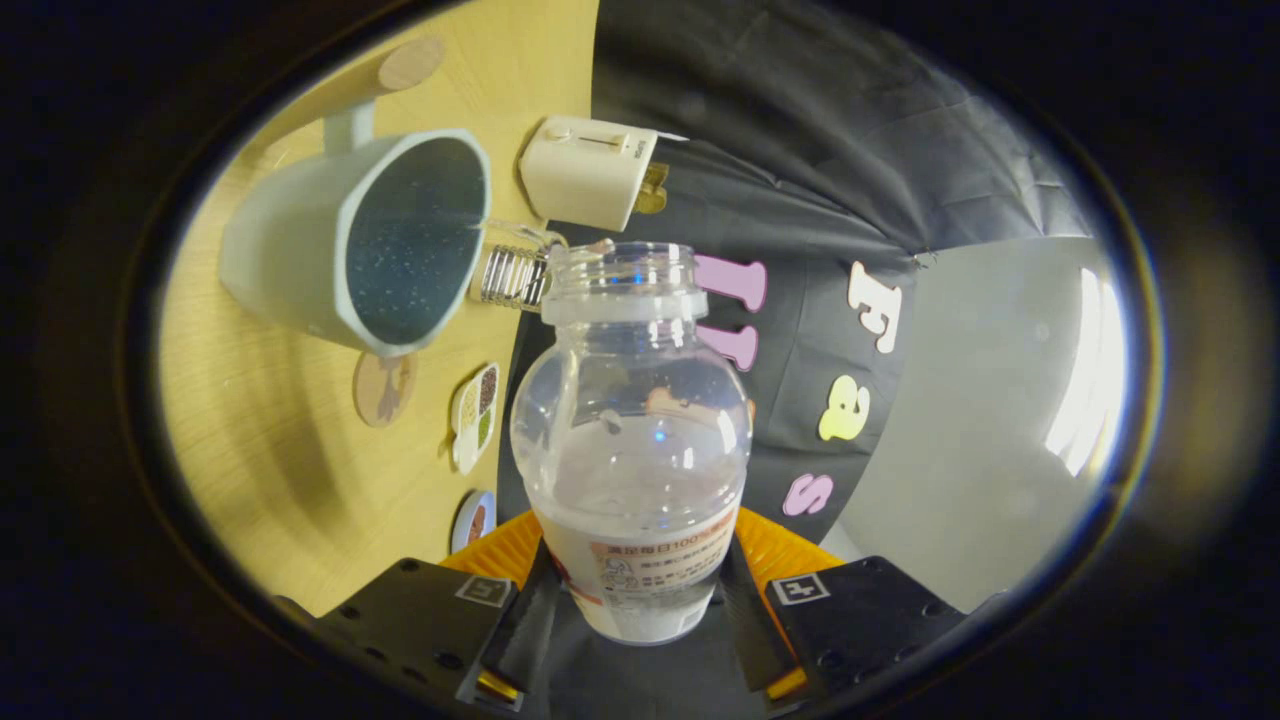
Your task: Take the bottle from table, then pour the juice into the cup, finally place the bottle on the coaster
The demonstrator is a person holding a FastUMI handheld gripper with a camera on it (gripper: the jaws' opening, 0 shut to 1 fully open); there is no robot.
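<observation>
A clear plastic bottle [632,440] with no cap sits between my fingers, and my gripper [634,610] is shut on its labelled lower part. The view is rolled on its side, so the bottle is tipped over. Its mouth [622,268] lies right beside the rim of the pale grey-green cup [360,245], whose dark inside faces me. A little whitish liquid stays at the bottle's base. A round wooden coaster [384,388] lies on the table just past the cup, partly covered by it.
The light wooden table [290,470] carries a cream toaster [590,172] beyond the cup, a small wire rack [512,276], two small plates [474,415] near the booth wall, and another wooden disc [410,62] farther off.
</observation>
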